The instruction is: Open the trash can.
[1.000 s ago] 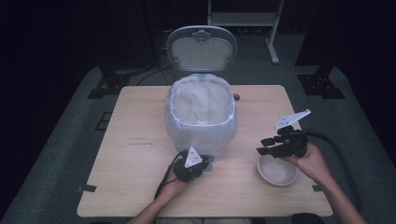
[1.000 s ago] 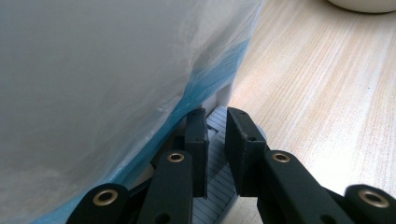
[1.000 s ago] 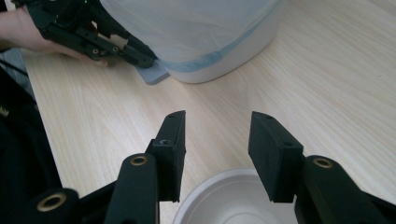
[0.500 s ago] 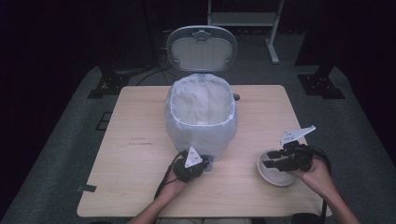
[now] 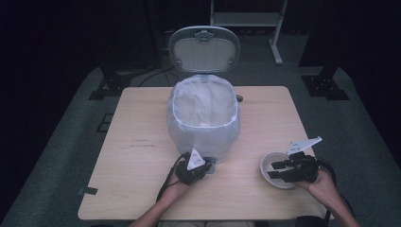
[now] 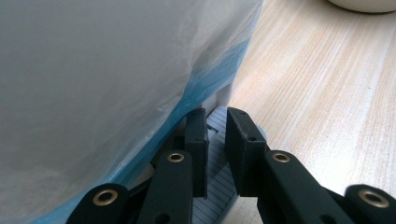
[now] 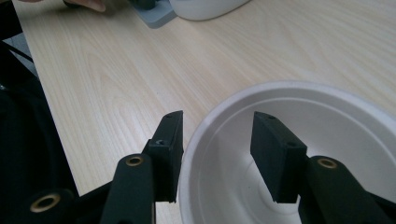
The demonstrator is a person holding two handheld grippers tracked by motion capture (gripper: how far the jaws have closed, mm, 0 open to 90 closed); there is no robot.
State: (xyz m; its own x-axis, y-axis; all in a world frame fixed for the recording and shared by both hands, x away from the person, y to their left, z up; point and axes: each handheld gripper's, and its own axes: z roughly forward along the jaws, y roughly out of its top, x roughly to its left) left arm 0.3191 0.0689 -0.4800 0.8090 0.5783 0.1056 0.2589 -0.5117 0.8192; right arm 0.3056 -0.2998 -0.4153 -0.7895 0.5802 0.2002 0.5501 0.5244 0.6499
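At the 9 o'clock side of the scene, the left tongs (image 5: 204, 166) sit low against the near base of a white pedal bin (image 5: 204, 124), their jaws clenched on its grey ribbed pedal (image 6: 215, 154). The bin stands at the centre of the pale wood counter (image 5: 137, 156), its oval lid (image 5: 204, 48) tipped up toward 12 o'clock and a translucent white liner (image 5: 203, 137) with a blue edge draped over its rim and down its sides.

Toward 4 o'clock, the right tongs (image 5: 278, 170) straddle the near rim of a white bowl (image 5: 270, 163), one jaw outside the wall and one inside. The jaws have just been opening, and the pads stand apart from the rim without pressing it: released. The bowl is plain, round and smooth-walled, and rests on the counter near the front right edge, well apart from the bin.

From above, the right hand (image 5: 326, 182) and its tongs cover much of the bowl, and the pedal is hard to make out under the left tongs. The left gripper view is cut off by the liner, which masks the bin's body; a sliver of the bowl's edge shows at its top right corner. The right gripper view supplies the bowl's bare inside and the gap on either side of its wall, and at its top edge a corner of the grey pedal beside the bin's base. The bin's raised lid appears in the high view.
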